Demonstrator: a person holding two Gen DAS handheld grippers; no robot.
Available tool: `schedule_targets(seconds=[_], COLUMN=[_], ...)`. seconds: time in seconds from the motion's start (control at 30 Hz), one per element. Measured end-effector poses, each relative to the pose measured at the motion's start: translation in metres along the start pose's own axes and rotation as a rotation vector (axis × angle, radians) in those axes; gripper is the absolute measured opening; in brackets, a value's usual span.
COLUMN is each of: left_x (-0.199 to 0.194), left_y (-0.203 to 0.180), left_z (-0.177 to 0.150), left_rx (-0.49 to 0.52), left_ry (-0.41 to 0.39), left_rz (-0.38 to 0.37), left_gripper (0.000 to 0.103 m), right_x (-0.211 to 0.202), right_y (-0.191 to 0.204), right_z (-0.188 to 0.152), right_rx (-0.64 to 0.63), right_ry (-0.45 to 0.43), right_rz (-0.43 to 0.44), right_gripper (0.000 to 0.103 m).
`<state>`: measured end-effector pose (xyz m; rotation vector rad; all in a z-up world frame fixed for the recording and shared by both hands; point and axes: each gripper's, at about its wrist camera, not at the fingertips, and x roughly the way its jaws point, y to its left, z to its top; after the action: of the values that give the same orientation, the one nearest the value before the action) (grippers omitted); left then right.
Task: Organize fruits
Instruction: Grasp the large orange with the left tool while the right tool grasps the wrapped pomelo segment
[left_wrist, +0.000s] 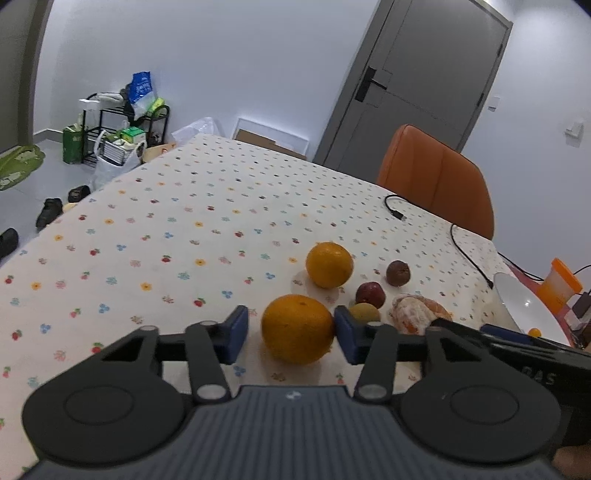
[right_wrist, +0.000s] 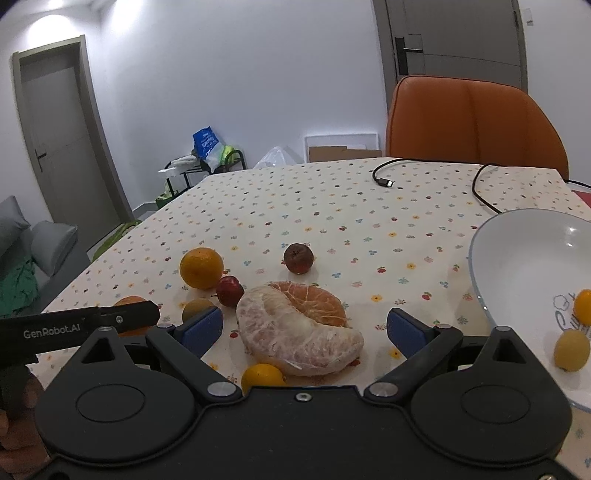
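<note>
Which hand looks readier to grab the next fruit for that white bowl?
Probably the left. The left tongs are open with the near orange already between their pads. The right tongs are open around the peeled citrus, though nearer the bowl.

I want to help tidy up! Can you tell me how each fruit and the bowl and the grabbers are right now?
Left gripper: jaws open around the near orange, not squeezing.
Right gripper: jaws open around the peeled citrus.
Far orange: whole, on the table.
Two red fruits: loose on the table.
Bowl: holds two small yellow fruits.
Cable: unplugged end on the table.
</note>
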<state>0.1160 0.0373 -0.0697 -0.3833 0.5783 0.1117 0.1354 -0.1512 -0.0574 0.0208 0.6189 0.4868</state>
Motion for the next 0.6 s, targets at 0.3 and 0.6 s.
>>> schedule_targets(seconds=[0.3,0.6], left_x=[-0.003,-0.012], left_y=[0.0,0.004], left_z=[0.0,0.0], left_rx=[0.0,-0.022], left_ry=[-0.003,-0.008], left_rz=[0.026,0.058], left_gripper=[0.041,0.041], right_x=[0.013,0.014], right_y=[0.01,0.015], right_z=[-0.004,-0.004], right_rx=[-0.035,-0.076], right_ry=[0.044,0.049], right_rz=[-0.008,-0.053], right_gripper=[0.093,0.074])
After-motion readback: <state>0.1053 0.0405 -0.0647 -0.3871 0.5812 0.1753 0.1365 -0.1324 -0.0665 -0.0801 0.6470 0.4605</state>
